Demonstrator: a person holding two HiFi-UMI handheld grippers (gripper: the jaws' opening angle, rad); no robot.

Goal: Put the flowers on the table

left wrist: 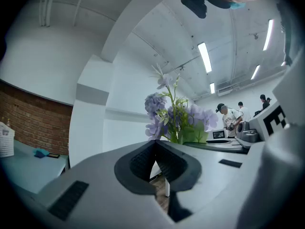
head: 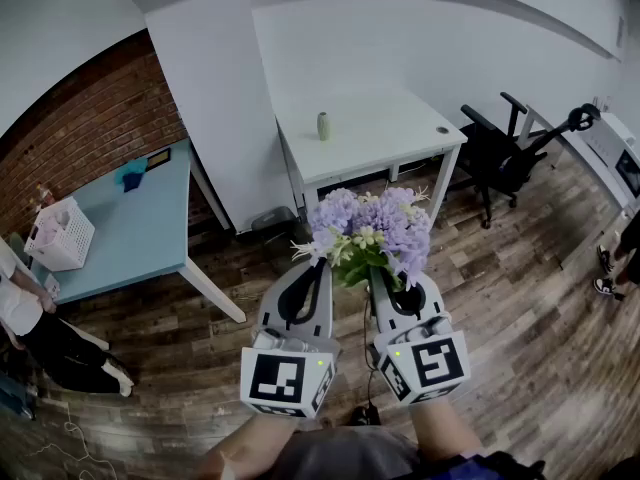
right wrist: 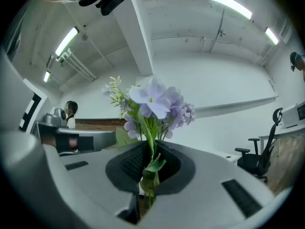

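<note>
A bunch of purple and white flowers (head: 375,230) with green leaves stands upright in the air over the wooden floor. My right gripper (head: 386,280) is shut on its green stems, which run between the pads in the right gripper view, with the flowers (right wrist: 152,101) rising above my right gripper (right wrist: 151,149). My left gripper (head: 321,266) is close beside it on the left, shut with nothing in it. In the left gripper view the flowers (left wrist: 174,116) show just past my left gripper (left wrist: 155,144). A white table (head: 400,138) stands ahead, beyond the flowers.
A small pale vase (head: 323,126) stands on the white table. A light blue table (head: 140,223) with a white basket (head: 60,234) is at the left by a brick wall. A black office chair (head: 500,153) stands at the right. A person (head: 40,333) is at the far left.
</note>
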